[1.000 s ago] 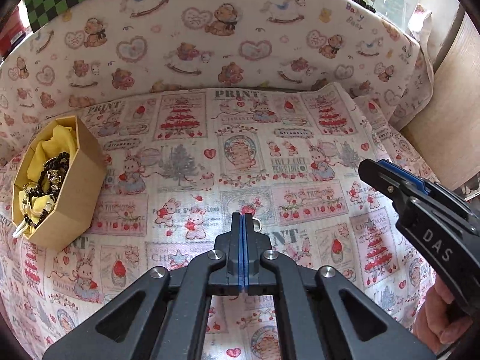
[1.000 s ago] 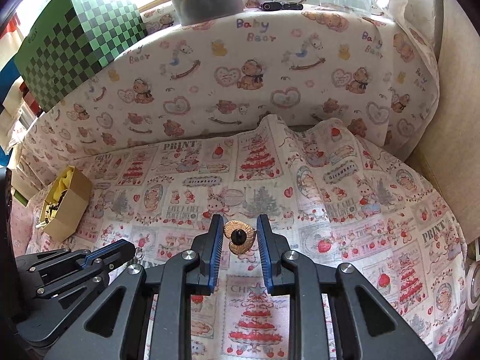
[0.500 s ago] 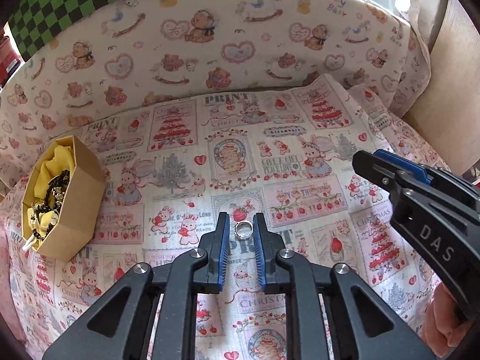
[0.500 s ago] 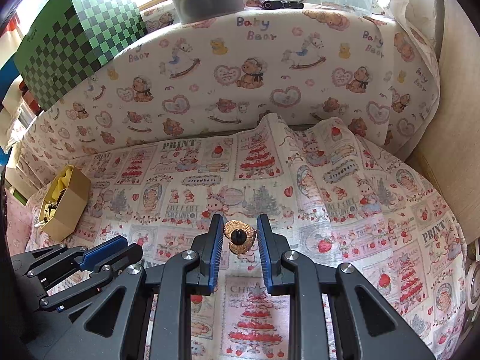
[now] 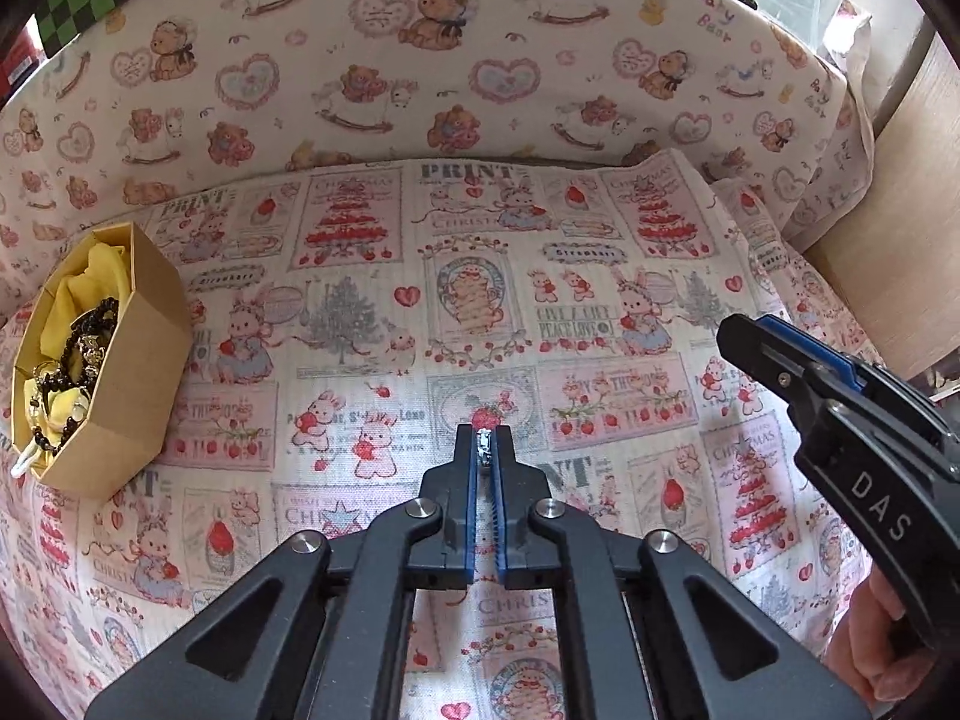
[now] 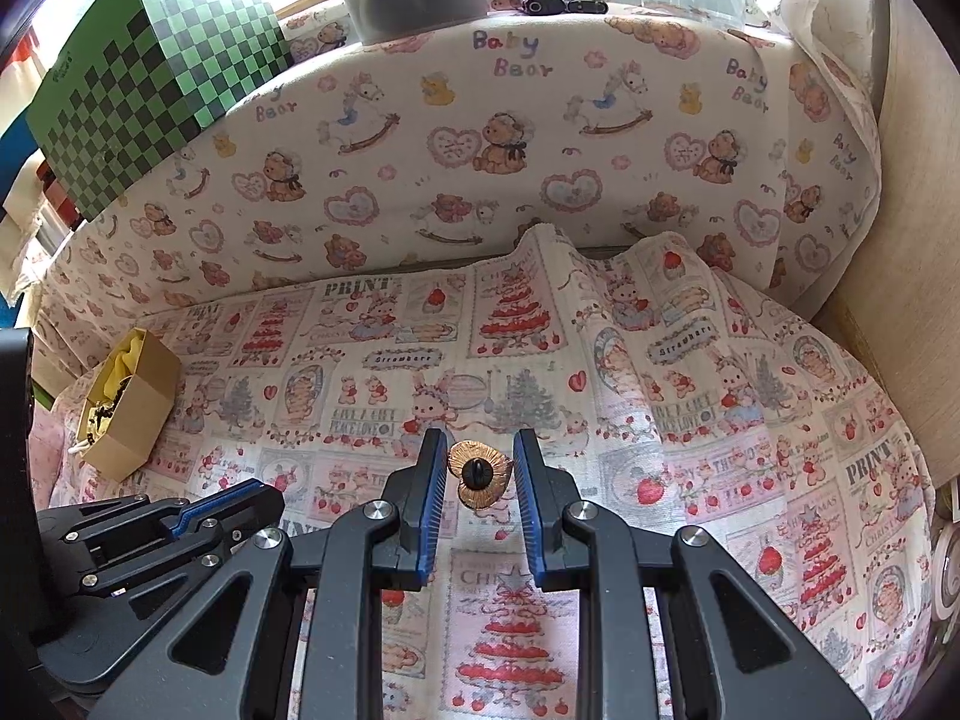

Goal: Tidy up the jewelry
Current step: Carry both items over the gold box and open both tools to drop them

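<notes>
Left wrist view: the left gripper (image 5: 485, 450) has just closed and pinches a small silver ring (image 5: 483, 443) above the cloth (image 5: 360, 276), probably to carry it to the cardboard box (image 5: 129, 384). The right gripper (image 6: 478, 471) clamps a gold brooch (image 6: 480, 474).

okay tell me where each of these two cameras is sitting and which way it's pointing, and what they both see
Left wrist view: rides on the left tongs, angled down at the printed cloth; they pinch a small ring. The right tongs and a hand show at right.
Right wrist view: rides on the right tongs, angled down; a gold brooch sits between them. The left tongs show at lower left.
Shared: the cloth, the bear-print backrest, the cardboard box of jewelry at left.
</notes>
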`<state>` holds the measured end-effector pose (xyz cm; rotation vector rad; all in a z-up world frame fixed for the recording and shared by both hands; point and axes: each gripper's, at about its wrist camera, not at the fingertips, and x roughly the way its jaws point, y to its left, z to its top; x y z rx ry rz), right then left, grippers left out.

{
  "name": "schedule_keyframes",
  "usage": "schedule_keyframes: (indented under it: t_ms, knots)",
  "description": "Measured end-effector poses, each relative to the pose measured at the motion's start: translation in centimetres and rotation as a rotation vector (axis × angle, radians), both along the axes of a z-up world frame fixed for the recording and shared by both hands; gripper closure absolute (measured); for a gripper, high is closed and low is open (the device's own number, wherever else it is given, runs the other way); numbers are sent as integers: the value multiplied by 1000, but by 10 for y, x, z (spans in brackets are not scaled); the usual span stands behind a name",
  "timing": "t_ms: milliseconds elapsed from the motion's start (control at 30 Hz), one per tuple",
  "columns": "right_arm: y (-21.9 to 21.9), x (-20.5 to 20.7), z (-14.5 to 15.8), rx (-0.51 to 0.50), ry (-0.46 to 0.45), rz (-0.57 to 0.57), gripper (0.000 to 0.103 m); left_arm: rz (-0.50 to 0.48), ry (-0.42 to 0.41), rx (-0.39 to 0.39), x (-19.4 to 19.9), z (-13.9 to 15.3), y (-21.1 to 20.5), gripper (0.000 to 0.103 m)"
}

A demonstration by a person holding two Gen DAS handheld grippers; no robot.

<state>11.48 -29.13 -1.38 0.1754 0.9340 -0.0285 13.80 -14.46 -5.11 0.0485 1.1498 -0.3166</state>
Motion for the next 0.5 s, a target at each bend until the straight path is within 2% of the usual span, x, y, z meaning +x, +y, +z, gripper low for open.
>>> schedule_keyframes:
  t_ms: [267,500]
  knots:
    - [-1,2,-3,0,3,3,78,7,-43,-46,-8,15,14,100]
    - [0,-1,2,17,-30,20,79,22,-170,-59,-27,58,43,100]
